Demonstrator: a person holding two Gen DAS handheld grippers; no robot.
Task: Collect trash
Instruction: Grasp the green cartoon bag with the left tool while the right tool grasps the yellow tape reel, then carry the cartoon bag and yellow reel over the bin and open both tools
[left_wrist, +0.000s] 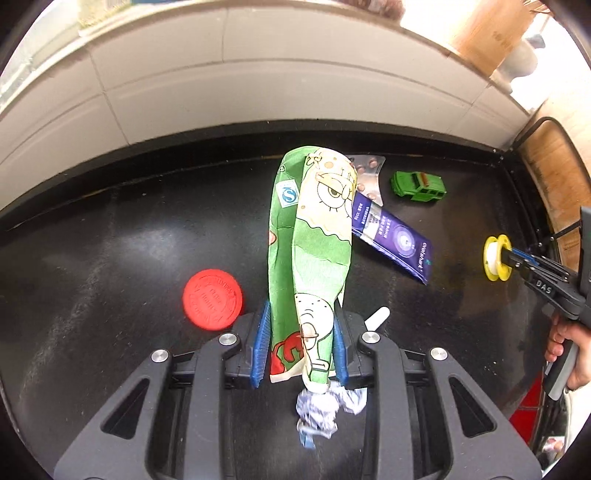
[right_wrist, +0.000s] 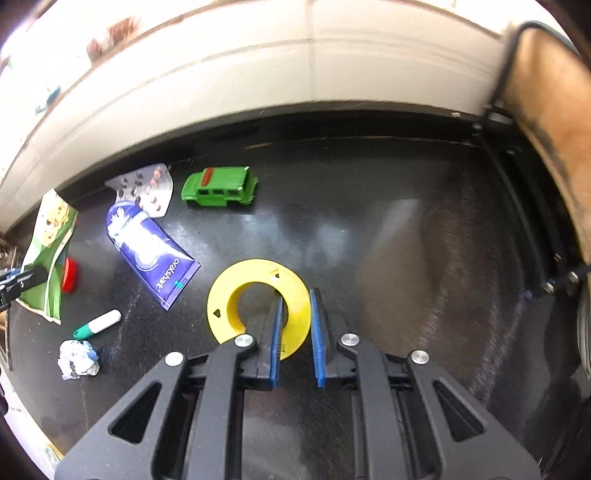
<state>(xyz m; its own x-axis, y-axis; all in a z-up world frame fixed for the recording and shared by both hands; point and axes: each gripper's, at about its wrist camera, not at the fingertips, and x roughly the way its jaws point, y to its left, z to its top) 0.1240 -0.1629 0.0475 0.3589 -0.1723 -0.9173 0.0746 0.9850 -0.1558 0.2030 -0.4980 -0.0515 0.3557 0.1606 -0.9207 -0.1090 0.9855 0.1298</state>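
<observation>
The left gripper (left_wrist: 301, 343) jaws pinch the green cartoon wrapper (left_wrist: 314, 236), lifted above the black table (left_wrist: 110, 240). The right gripper (right_wrist: 295, 332) jaws squeeze the yellow spool (right_wrist: 258, 291). A crumpled paper ball (right_wrist: 79, 358) lies well to its left.

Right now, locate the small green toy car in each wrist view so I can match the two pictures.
Left wrist view: the small green toy car sits upper right of centre, near the black table's far edge, right of the silver pill blister pack.
Right wrist view: the car sits upper left of centre, again just right of the blister pack.
Shared landmark: the purple toothpaste-style pouch, lying just nearer than the blister pack.
</observation>
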